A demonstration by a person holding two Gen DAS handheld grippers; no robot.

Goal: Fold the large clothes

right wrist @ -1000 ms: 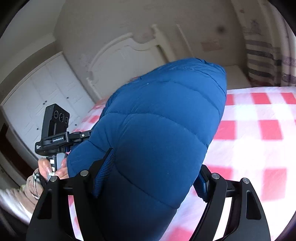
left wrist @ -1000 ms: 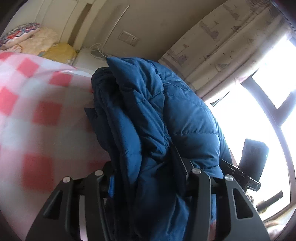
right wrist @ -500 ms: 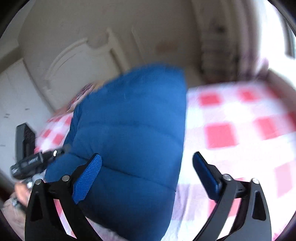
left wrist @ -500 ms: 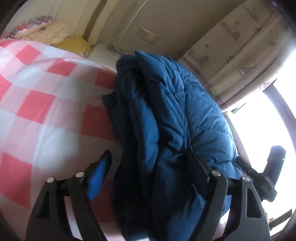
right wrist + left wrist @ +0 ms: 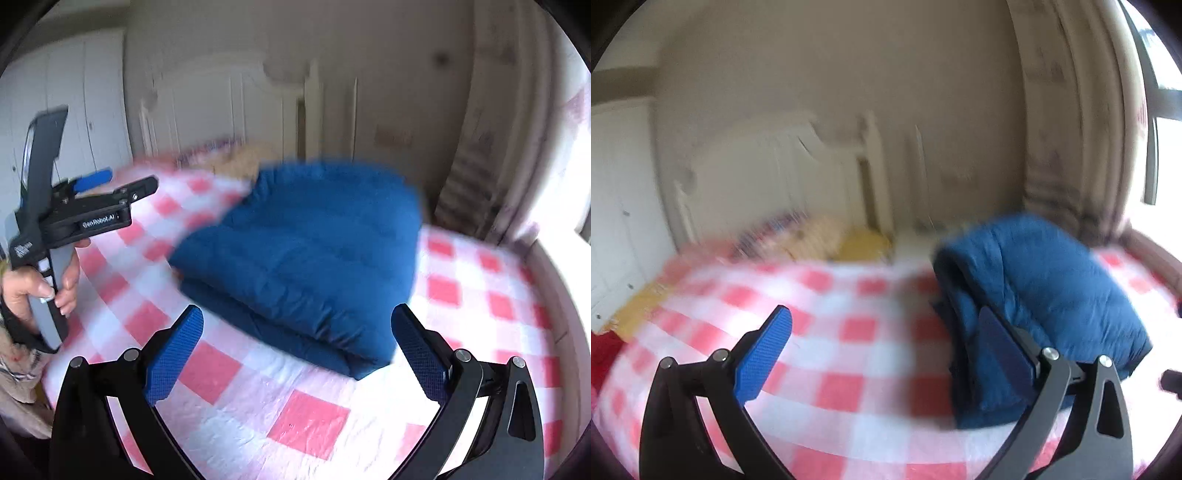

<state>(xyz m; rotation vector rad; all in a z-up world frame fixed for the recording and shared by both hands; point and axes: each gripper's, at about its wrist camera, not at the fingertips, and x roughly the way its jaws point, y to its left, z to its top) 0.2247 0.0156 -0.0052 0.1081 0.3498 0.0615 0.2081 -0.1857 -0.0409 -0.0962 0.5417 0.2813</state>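
Observation:
A blue puffer jacket [image 5: 306, 251] lies folded into a thick bundle on the red-and-white checked bedspread [image 5: 310, 413]. In the left wrist view the jacket [image 5: 1045, 291] lies to the right, partly behind the right finger. My left gripper [image 5: 882, 350] is open and empty, pulled back above the bed; it also shows in the right wrist view [image 5: 110, 184], held in a hand at the left. My right gripper [image 5: 295, 354] is open and empty, just in front of the bundle.
A white headboard [image 5: 229, 99] and pillows [image 5: 812, 236] stand at the far end of the bed. White wardrobe doors [image 5: 74, 96] are at the left. A curtain [image 5: 1063, 147] and a bright window [image 5: 1160, 147] are at the right.
Both grippers let go of the jacket and opened wide. They drew back and the bundle now rests on the bed.

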